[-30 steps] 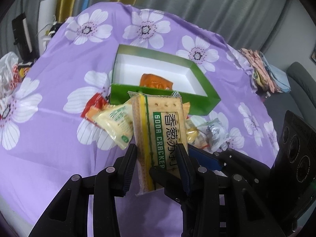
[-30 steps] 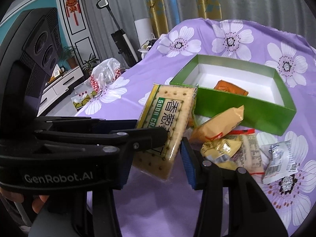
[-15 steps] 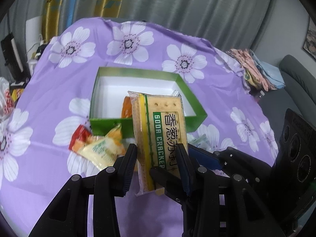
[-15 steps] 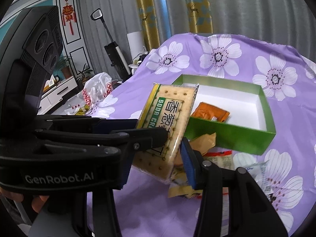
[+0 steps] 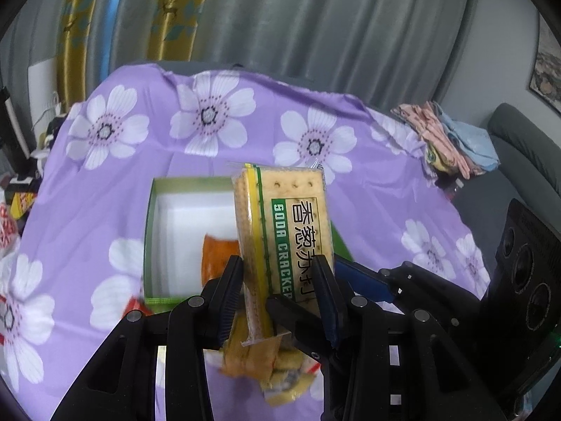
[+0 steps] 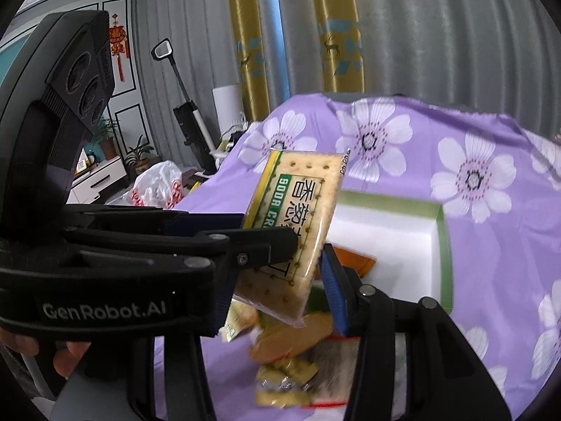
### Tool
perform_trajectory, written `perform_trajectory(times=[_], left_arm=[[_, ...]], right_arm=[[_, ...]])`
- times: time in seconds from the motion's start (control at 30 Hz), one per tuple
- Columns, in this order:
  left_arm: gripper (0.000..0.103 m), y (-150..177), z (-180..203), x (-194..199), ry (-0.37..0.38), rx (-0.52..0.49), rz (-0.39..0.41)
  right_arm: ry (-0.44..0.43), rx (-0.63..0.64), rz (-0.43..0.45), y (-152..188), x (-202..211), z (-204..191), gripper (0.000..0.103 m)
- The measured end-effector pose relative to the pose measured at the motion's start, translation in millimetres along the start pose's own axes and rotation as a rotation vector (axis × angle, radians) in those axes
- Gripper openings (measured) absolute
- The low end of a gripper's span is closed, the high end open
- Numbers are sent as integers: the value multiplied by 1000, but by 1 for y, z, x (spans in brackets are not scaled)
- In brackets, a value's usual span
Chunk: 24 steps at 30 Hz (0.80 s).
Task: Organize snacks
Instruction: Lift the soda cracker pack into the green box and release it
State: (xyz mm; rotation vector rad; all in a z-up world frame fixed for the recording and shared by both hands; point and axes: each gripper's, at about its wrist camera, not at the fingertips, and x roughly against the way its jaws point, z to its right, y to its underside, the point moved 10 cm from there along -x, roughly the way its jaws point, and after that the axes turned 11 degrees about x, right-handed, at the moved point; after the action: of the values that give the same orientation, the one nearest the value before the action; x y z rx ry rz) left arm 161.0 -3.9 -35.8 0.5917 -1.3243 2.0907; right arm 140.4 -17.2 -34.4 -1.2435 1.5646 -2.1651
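Gripping the lower end of a soda cracker packet [image 5: 285, 231], both tools meet on the same item. In the left wrist view the left tool [image 5: 277, 294] has its two fingers [image 5: 229, 291] pressed against the packet's narrow sides, so the packet stands nearly upright between them, printed face toward the camera, with its sealed bottom edge poking out below the fingertips. The right tool [image 5: 315, 315] reaches in from the right of that view, one of its black fingers lying across the packet's face.

In the right wrist view the soda cracker packet [image 6: 298, 217] leans to the right, its top corner highest. The right tool [image 6: 308, 263] is clamped on it, one blue-padded finger [image 6: 333, 294] against the packet's right edge. The left tool [image 6: 245, 242] comes in horizontally from the left and pinches the same lower part.

The packet is held in the air above the near edge of a green box [image 5: 149, 231] with a white inside, which rests on a purple flowered cloth [image 5: 105, 189] covering the counter. An orange packet [image 5: 217, 256] lies inside the box, partly hidden behind the crackers; in the right wrist view the orange packet [image 6: 354, 263] shows just right of the blue pad, and the green box [image 6: 443, 256] sits beyond it.

Below the tools, a blurred heap of loose snacks [image 6: 291, 351] in yellow and tan wrappers lies on the cloth in front of the box; the same loose snacks [image 5: 277, 375] show under the packet's bottom edge in the left wrist view.
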Motion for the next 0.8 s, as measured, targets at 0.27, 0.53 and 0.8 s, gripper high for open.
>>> perform_trajectory(times=[0.27,0.53,0.8], left_arm=[[41,-24,-6,-32,16,34,-18],[41,-21,-26,-84,15,93,-93],[41,-9,-45,-125,11,161,-177]], right_arm=[[12,-2,0,-12,-26,26,47],[-2,-42,-75,5,-69,50,47],[-16,-72,-167,31,-110,65,47]])
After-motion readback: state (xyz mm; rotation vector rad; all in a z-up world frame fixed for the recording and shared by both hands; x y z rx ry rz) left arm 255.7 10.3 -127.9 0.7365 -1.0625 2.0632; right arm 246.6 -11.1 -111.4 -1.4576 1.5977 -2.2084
